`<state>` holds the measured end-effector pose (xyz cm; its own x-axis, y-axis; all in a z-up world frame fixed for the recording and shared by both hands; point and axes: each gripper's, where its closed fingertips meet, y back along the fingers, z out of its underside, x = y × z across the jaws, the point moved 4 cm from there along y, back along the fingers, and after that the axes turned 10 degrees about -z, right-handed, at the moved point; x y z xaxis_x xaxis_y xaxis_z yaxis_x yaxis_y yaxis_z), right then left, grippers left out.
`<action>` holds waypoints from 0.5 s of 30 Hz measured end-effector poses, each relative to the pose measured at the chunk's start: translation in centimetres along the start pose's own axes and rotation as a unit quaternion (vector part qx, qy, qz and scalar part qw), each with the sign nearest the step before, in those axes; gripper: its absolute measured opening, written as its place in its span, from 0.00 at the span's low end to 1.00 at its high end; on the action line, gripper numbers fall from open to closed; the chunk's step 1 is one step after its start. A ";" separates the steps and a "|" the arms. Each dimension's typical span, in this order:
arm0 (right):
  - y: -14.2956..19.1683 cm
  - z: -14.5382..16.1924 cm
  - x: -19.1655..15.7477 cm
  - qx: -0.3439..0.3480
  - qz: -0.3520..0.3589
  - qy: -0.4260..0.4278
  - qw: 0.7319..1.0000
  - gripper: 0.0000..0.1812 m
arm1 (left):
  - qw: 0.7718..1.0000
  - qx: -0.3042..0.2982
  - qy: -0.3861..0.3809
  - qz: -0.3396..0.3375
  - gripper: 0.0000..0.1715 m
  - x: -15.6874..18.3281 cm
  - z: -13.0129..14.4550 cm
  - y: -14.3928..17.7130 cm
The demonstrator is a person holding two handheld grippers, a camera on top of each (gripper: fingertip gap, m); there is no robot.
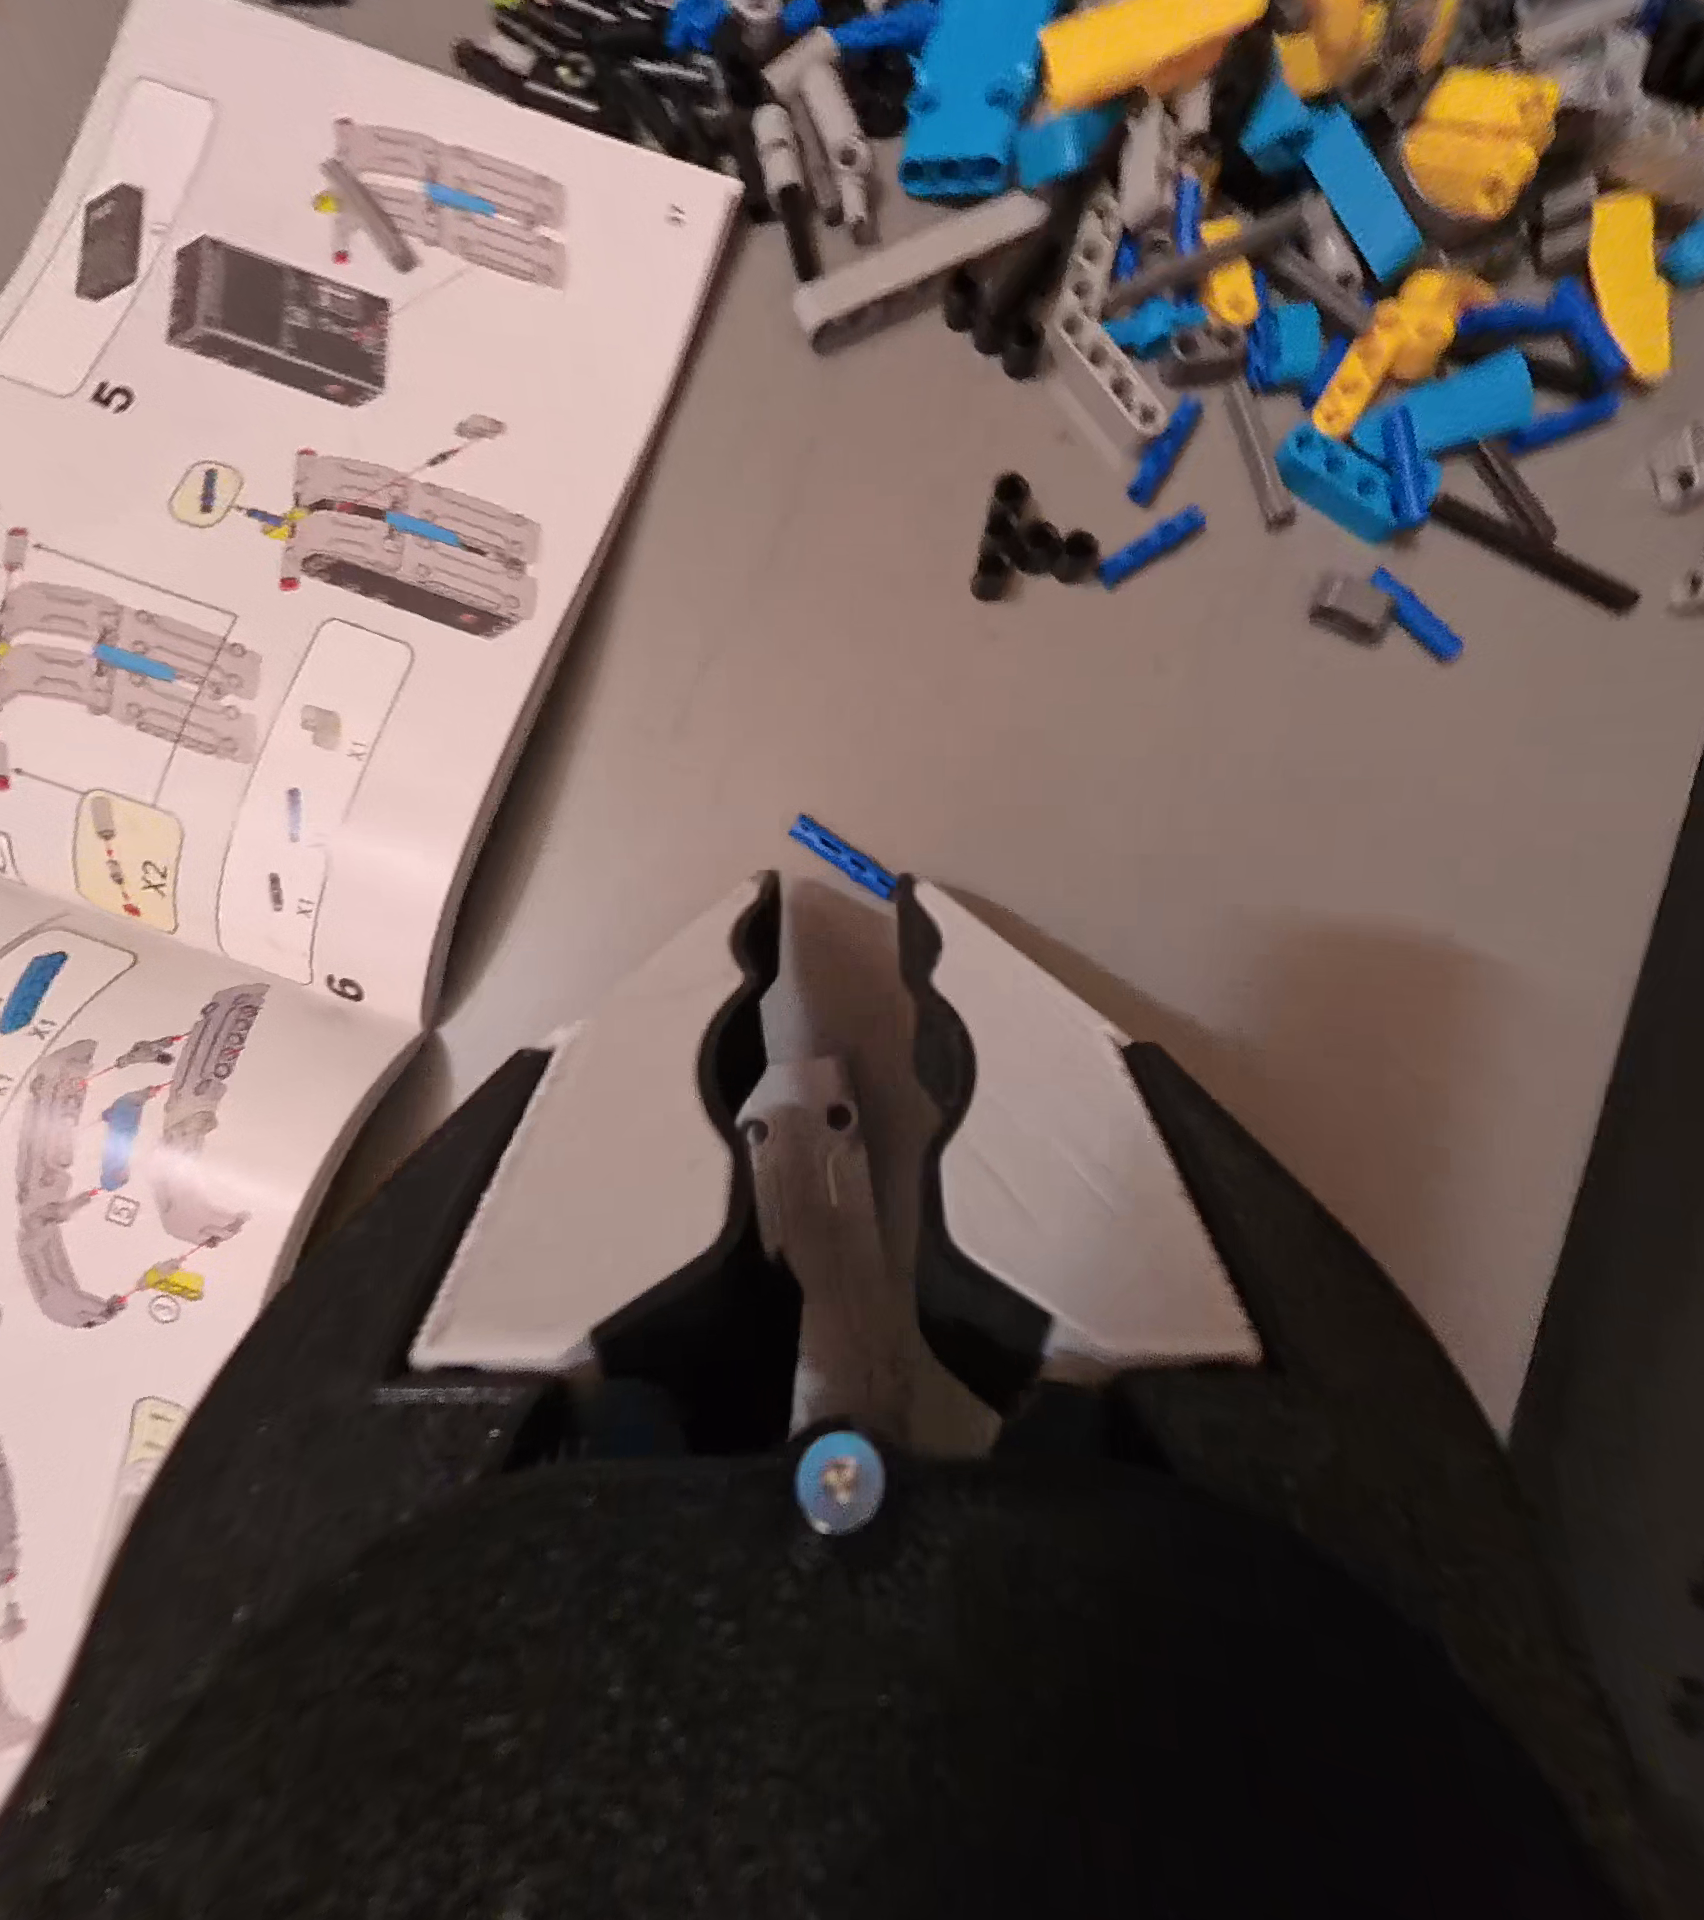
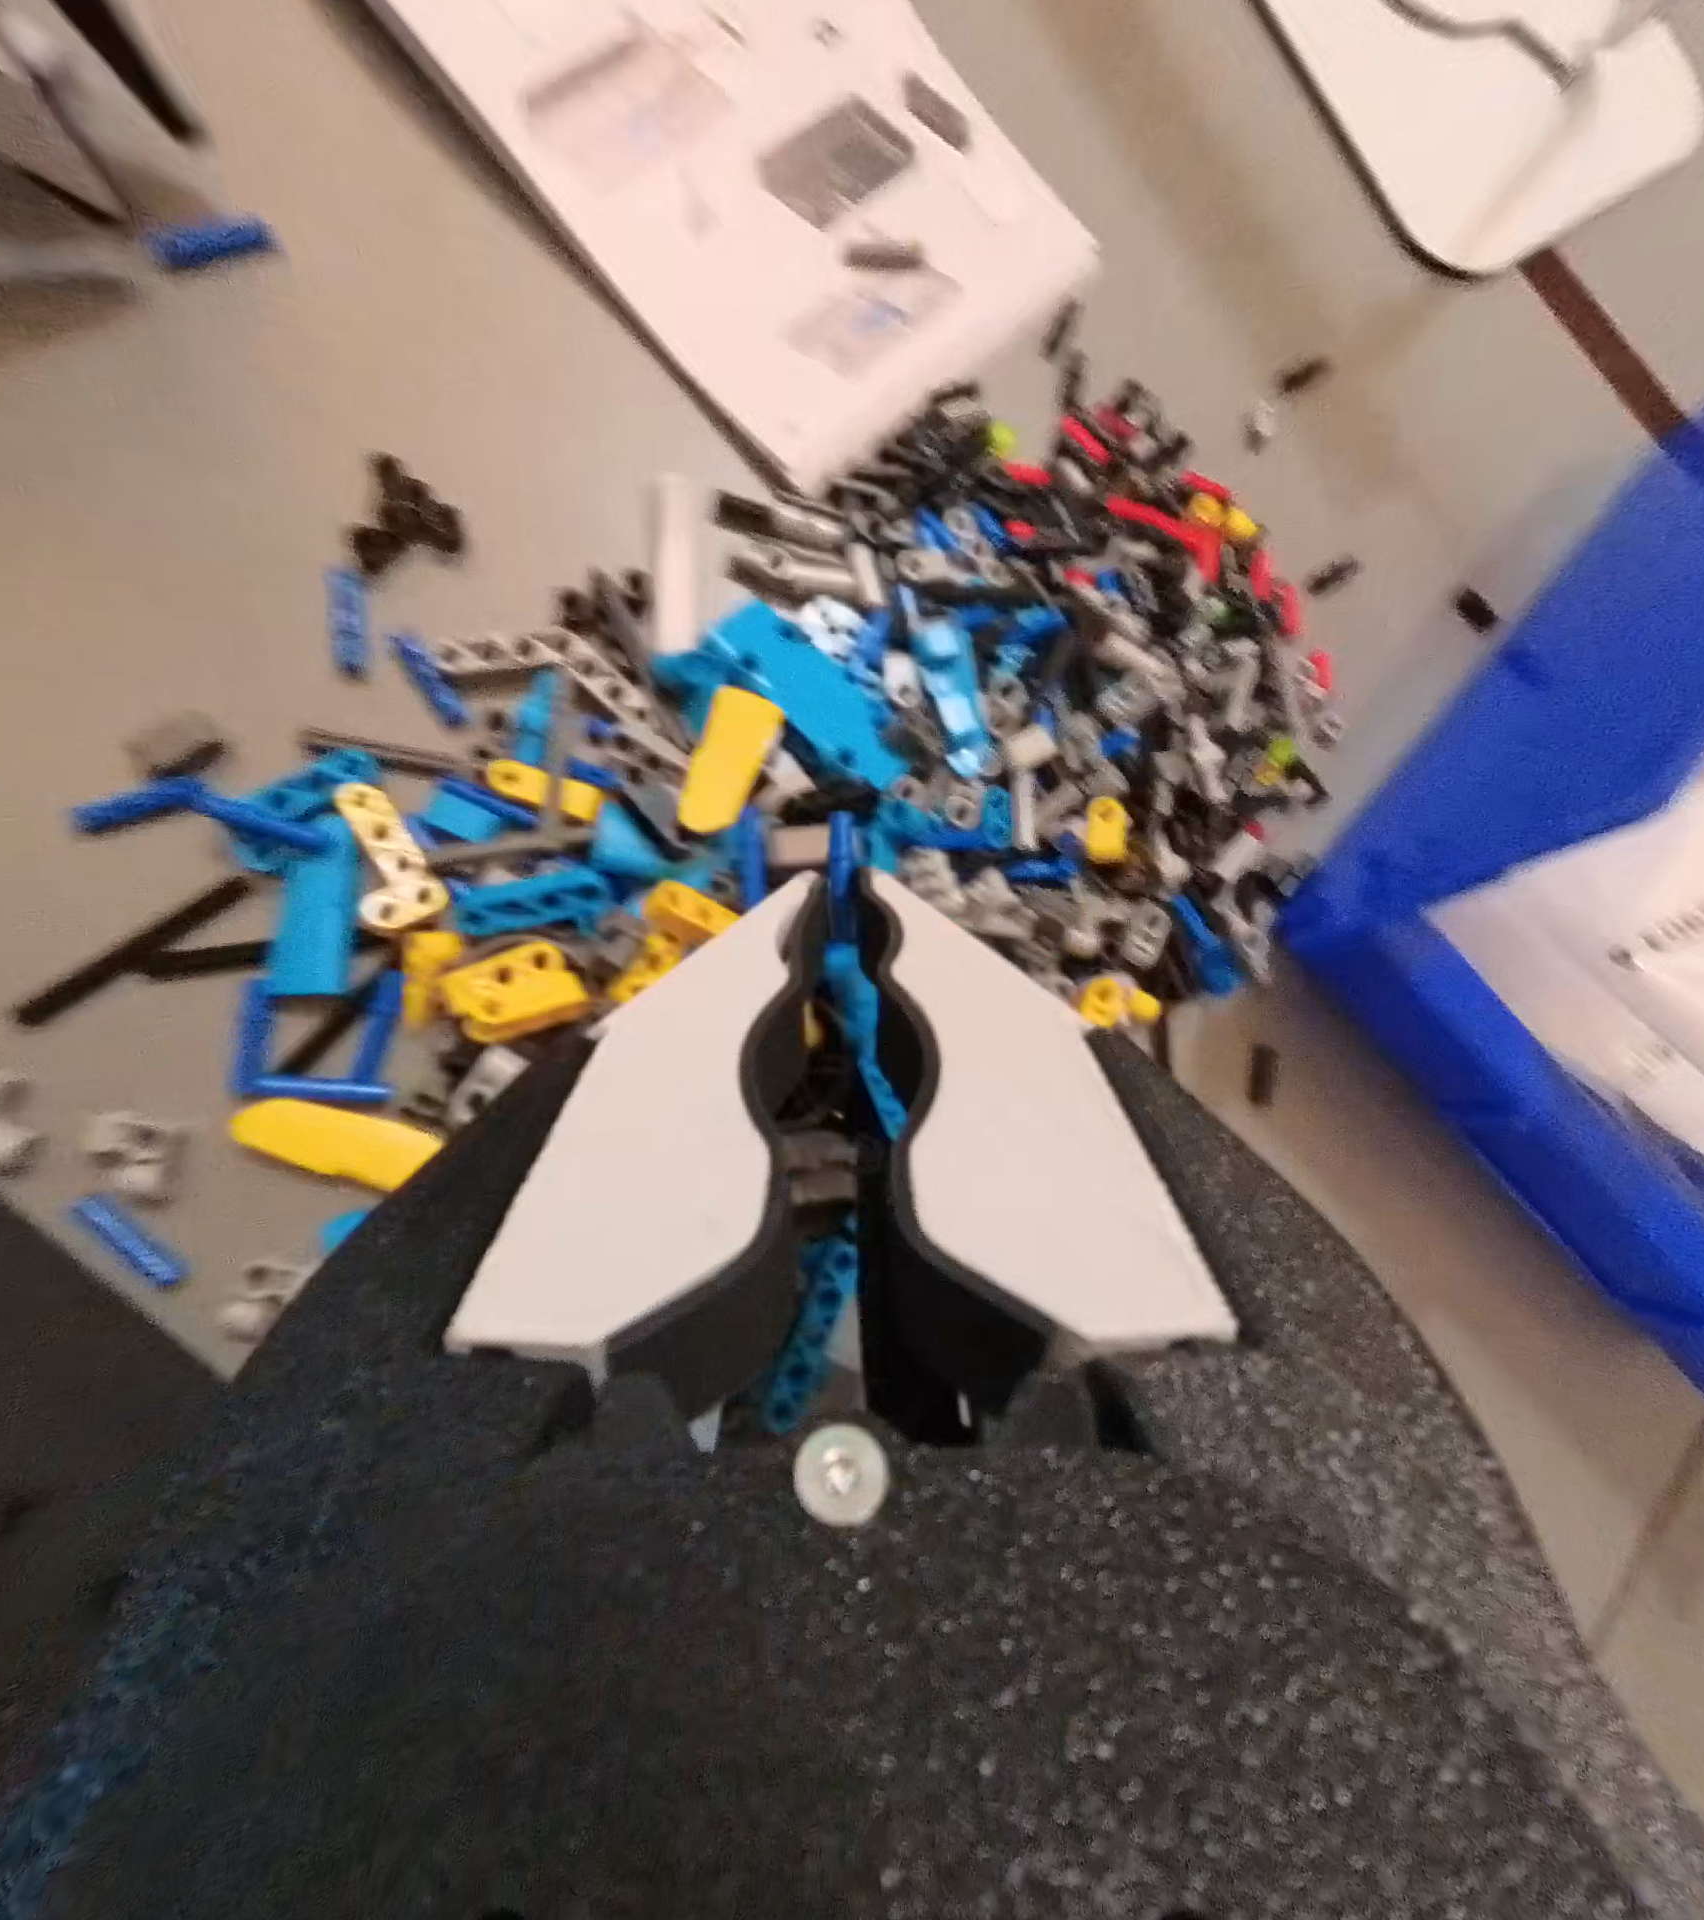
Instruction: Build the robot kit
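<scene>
In the left wrist view my left gripper (image 1: 837,888) hangs over the bare grey table (image 1: 931,675) with its jaws apart. A small blue pin (image 1: 843,857) lies on the table right at the right fingertip (image 1: 908,904), not gripped. A light grey part (image 1: 806,1122) shows lower between the fingers, and no pad presses on it. In the right wrist view my right gripper (image 2: 837,883) is shut on a thin blue pin (image 2: 837,842) that sticks out past its tips, just above the pile of building parts (image 2: 931,675).
An open instruction booklet (image 1: 256,520) lies left of the left gripper and shows in the right wrist view (image 2: 775,156). The parts pile (image 1: 1347,260) is ahead right, with a black triangular piece (image 1: 1030,540) nearer. A blue bin (image 2: 1554,779) stands right of the pile. Tip to tip, the grippers are about 20 centimeters apart. The black triangular piece (image 1: 1030,540) lies some 7 centimeters from my left tips, 12 centimeters from my right tips. It turns up in the right wrist view (image 2: 382,492) as well.
</scene>
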<state>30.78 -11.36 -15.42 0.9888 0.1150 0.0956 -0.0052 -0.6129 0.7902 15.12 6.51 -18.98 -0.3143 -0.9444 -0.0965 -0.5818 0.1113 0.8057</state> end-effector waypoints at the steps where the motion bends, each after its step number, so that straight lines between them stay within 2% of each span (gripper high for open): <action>1: 0.1 0.6 0.6 -0.004 0.024 -0.004 1.000 0.05 | 1.000 0.000 0.017 -0.002 0.13 -0.1 -0.2 -0.2; 4: 0.6 1.0 0.8 0.025 0.036 -0.039 0.998 0.11 | 0.999 -0.011 0.042 -0.009 0.13 0.3 -0.3 -1.0; 7: 1.5 1.2 -0.8 0.060 -0.002 -0.060 0.996 0.12 | 0.999 -0.014 0.036 -0.032 0.05 0.2 -0.4 -1.4; 10: 2.4 1.3 -5.8 0.084 -0.147 -0.019 0.985 0.09 | 0.999 -0.016 0.016 -0.035 0.02 0.4 -0.5 -1.4; 12: 2.4 2.2 -8.6 0.067 -0.211 0.018 0.975 0.09 | 1.000 -0.012 -0.004 -0.017 0.02 1.0 -1.1 -1.5; 15: 1.8 3.8 -11.2 0.015 -0.293 0.035 0.955 0.07 | 0.998 0.045 -0.023 0.025 0.02 3.2 -4.5 -1.1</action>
<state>20.29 -16.70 -17.33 0.8081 0.4967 -0.3166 0.5515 -0.4493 0.7028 18.12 1.95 -17.54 -0.3771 -0.9223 -0.0849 -0.6289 0.1877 0.7545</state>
